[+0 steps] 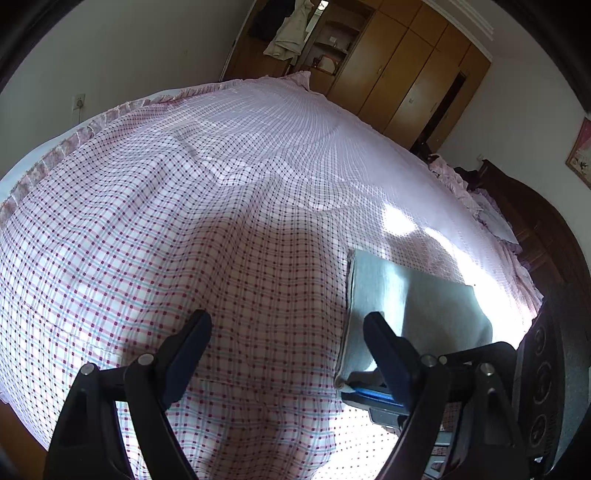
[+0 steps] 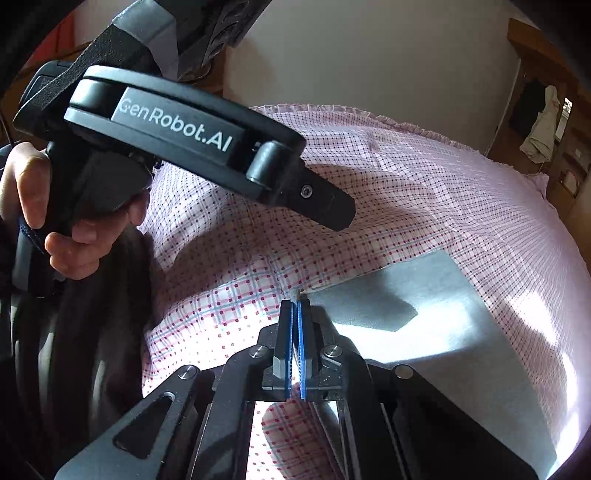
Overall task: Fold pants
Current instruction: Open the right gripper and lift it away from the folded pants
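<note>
Pants [image 1: 417, 314], grey, folded into a flat rectangle, on the checked bedcover [image 1: 221, 221]. Lying near the bed's close edge, partly in sun and partly in shade. Neat straight edge on one side of the pants, layers of cloth visible at the close corner.

Right gripper [image 2: 295, 314] just beside the pants, at their close corner. Jaws together, blue pads pressed one on the other. Cannot tell whether a thin bit of cloth is caught between the pads; nothing visible there. Fingertips close to the pants corner, touching or almost touching.

Left gripper [image 1: 288, 328] over the bedcover, beside the pants on their straight-edge side. Jaws wide apart, nothing between them except the bedcover below. One finger [image 1: 384, 347] in front of the pants edge, the other well apart from the pants. Seen from the right wrist: a hand [image 2: 74, 221] around the handle of the left gripper, above and to the side of the pants.

Beyond the pants, across the bed: a wooden wardrobe [image 1: 413, 77] and a light garment [image 1: 291, 33] hanging on a door. Dark wooden headboard [image 1: 535, 229] at the bed's end, to the side of the pants.
</note>
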Motion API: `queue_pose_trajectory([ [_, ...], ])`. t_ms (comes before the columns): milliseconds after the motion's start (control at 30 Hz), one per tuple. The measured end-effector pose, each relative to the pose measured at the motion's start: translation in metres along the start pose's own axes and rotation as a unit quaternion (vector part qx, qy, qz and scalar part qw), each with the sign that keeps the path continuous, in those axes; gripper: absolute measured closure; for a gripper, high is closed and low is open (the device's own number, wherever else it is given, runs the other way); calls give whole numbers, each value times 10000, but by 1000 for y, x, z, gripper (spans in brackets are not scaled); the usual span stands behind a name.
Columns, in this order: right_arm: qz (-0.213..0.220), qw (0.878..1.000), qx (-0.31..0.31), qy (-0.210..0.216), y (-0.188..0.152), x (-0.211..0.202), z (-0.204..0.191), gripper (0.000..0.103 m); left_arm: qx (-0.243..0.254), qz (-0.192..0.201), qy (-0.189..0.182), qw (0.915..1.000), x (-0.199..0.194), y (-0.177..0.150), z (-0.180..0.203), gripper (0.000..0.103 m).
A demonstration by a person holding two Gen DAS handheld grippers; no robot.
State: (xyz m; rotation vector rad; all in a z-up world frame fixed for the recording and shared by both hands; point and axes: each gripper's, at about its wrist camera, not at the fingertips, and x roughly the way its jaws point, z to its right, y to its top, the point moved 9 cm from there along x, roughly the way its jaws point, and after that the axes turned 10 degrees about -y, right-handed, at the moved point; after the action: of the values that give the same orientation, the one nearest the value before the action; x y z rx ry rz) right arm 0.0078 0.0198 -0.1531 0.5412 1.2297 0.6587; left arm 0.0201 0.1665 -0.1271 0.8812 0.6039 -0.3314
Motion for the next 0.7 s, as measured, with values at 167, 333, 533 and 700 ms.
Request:
queue_pose_trajectory([
  [167,110,9999,91,-34,0,-7,0,100,33,-88,6,10000,5,-1,4,15],
  [333,559,9961,667,-146,-9,-56,17,65,22,-12,-111,9999,7,3,8,15],
  [533,273,9915,982,-803,-78,-119,70,64,714,-91,459,9963,20,7,37,15],
  [700,-249,9886,810,-1243,-145,-149,86,64,1093,-84,462,9929,38,4,69,15],
])
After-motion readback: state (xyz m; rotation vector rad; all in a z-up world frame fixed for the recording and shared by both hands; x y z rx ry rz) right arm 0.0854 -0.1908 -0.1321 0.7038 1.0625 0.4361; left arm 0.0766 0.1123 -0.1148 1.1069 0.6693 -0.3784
